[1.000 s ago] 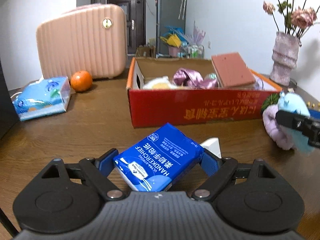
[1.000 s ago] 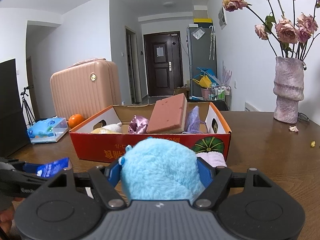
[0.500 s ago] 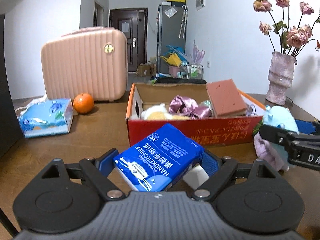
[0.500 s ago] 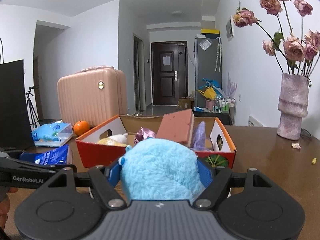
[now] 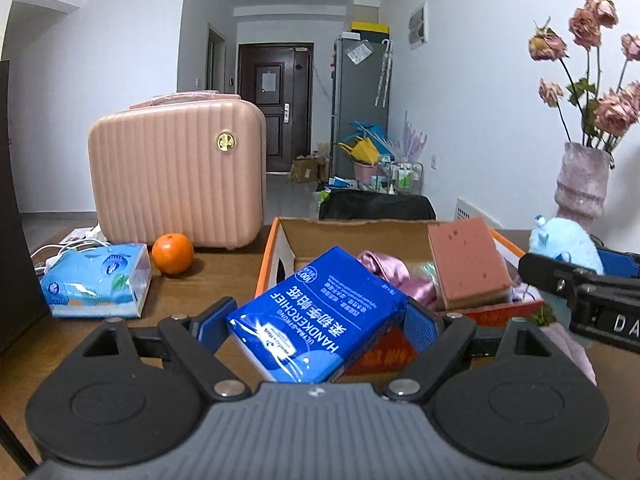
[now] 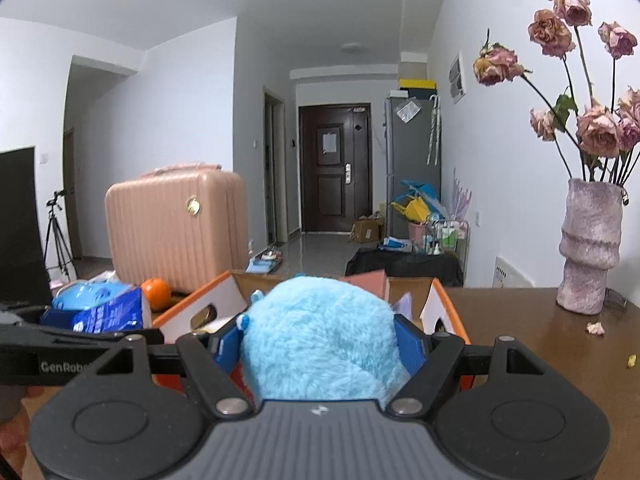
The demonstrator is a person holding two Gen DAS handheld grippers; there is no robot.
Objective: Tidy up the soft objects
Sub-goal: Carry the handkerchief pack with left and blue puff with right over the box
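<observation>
Jaws: left clamped on glossy rectangular tissue pack [image 5: 320, 312] | right clamped on fuzzy, seemingly rounded plush [image 6: 320, 336]

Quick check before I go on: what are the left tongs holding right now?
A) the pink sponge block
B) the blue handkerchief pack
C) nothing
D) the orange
B: in the left wrist view the blue handkerchief pack sits clamped between the blue pads of the left tongs, while the orange rests on the table and the pink sponge block leans in the box.
</observation>
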